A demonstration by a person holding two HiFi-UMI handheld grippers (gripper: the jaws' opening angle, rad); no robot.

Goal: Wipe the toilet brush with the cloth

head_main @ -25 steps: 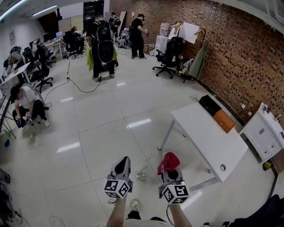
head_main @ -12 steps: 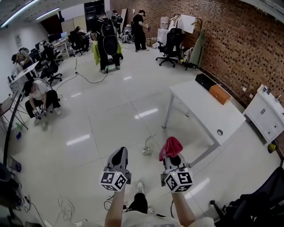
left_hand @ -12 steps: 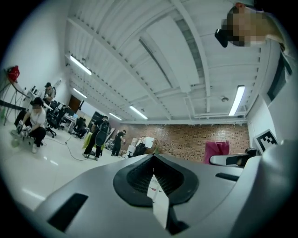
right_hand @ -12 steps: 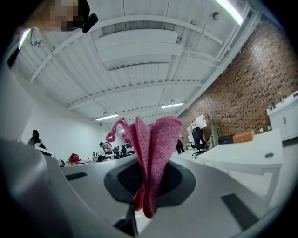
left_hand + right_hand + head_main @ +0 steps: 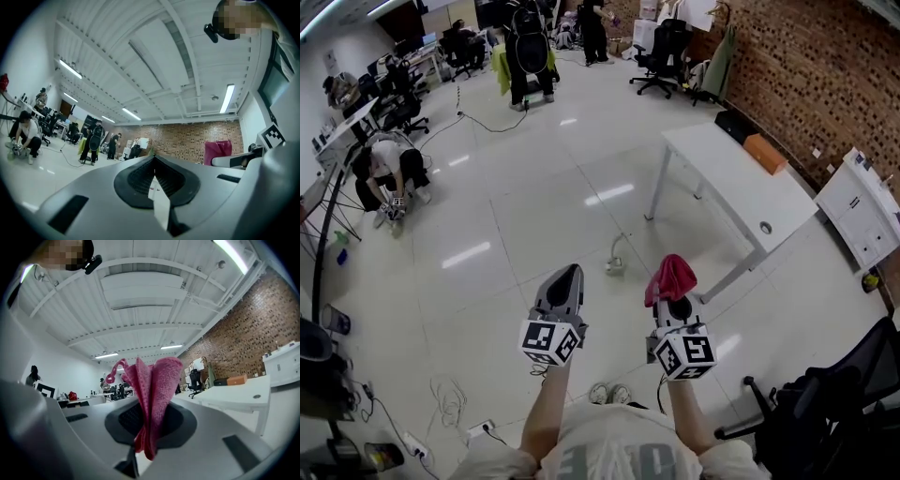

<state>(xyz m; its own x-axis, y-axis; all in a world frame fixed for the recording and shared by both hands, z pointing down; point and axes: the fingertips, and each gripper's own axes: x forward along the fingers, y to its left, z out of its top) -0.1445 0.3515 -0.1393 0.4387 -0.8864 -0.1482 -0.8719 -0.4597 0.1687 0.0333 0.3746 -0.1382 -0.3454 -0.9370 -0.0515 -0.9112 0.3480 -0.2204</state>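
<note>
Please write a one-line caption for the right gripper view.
The right gripper, jaws shut on a pink cloth, with a white table and brick wall at right.

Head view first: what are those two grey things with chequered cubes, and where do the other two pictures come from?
There is no robot here. A person holds a two-jaw hand tool, called a gripper, in each hand. The head view comes from a camera on the person's head, looking down at the left gripper and the right gripper. The cubes are part of the grippers. The other two pictures come from a camera riding on each gripper, looking along its jaws. The right gripper is closed on a pink cloth. The left is closed and empty. Ahead stands a white table bearing a black box and an orange box.
</note>
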